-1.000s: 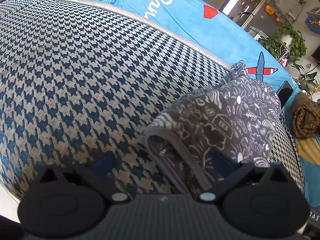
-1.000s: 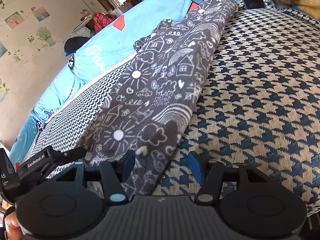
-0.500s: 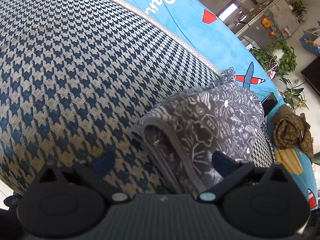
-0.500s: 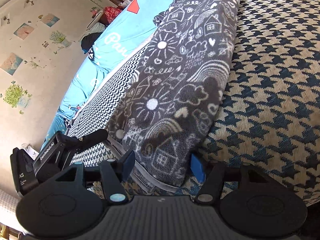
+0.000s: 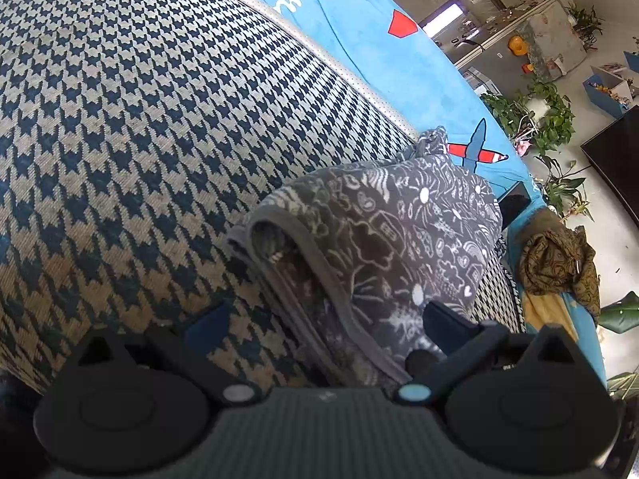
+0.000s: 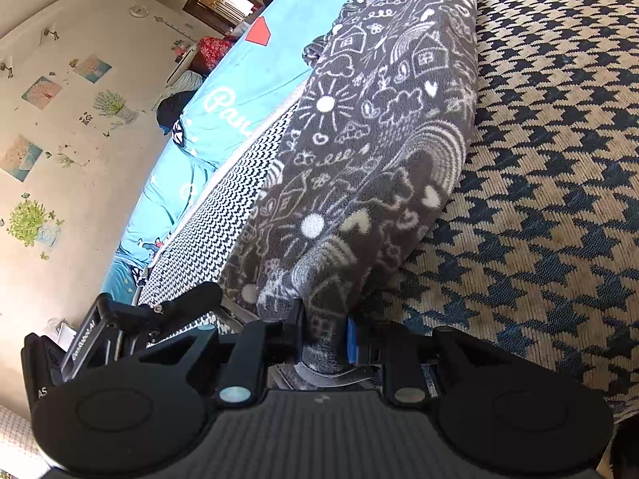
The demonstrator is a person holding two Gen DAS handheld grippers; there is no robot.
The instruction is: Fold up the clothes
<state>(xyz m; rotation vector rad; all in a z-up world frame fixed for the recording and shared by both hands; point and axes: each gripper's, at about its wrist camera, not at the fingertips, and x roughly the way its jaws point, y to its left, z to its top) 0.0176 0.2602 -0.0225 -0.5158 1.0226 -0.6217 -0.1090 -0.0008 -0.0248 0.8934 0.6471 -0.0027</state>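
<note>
A dark grey fleece garment [image 5: 399, 231] with white doodle print lies folded lengthwise on a houndstooth sofa seat [image 5: 139, 119]. My left gripper [image 5: 325, 321] is open and wide; the garment's near hemmed end lies between its fingers, closer to the right one. In the right wrist view the garment [image 6: 379, 139] stretches away from me. My right gripper [image 6: 323, 337] has its jaws closing, and the pads pinch a bunched near corner of the fabric. The left gripper [image 6: 139, 319] shows just to the left of it.
A bright blue printed cover [image 5: 359, 40] drapes the sofa back behind the seat [image 6: 539, 199]. A brown patterned cloth [image 5: 559, 263] is heaped at the far right, with potted plants [image 5: 539, 111] on the floor beyond. The wall at left [image 6: 60, 139] carries stickers.
The right gripper came down to the garment's near corner and its jaws went from wide apart to pinching the fabric. The left gripper stayed open at the hemmed end, tilting a little.
</note>
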